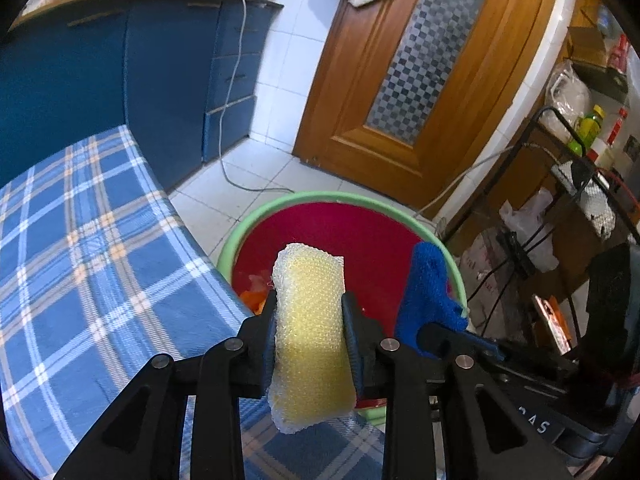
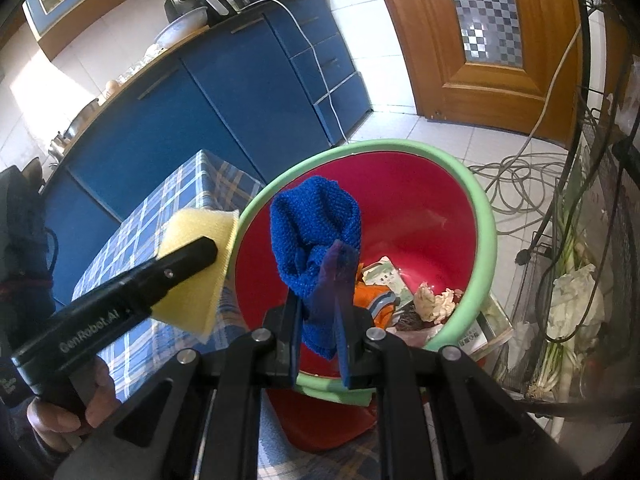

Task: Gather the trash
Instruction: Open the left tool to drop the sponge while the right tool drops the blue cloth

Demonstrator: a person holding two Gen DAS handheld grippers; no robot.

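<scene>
My left gripper [image 1: 310,300] is shut on a yellow sponge [image 1: 308,268] wrapped in white netting; the pads press on its two sides. It hangs at the near-left rim of a red bin with a green rim [image 1: 320,197]. My right gripper [image 2: 320,280] is shut on a blue knitted cloth [image 2: 316,216], held above the bin's [image 2: 486,216] open mouth. The cloth [image 1: 428,288] also shows at the right of the left wrist view. In the right wrist view the left gripper [image 2: 200,256] and its sponge [image 2: 188,304] sit just left of the bin. Crumpled paper [image 2: 434,302] and an orange wrapper [image 2: 372,296] lie inside.
A table with a blue plaid cloth [image 1: 80,260] lies to the left of the bin. Blue cabinets [image 1: 160,80] stand behind it, and a wooden door [image 1: 400,80] behind the bin. A black wire rack [image 2: 592,200] and loose cables [image 2: 520,184] crowd the floor at the right. A hand [image 2: 72,408] grips the left gripper's handle.
</scene>
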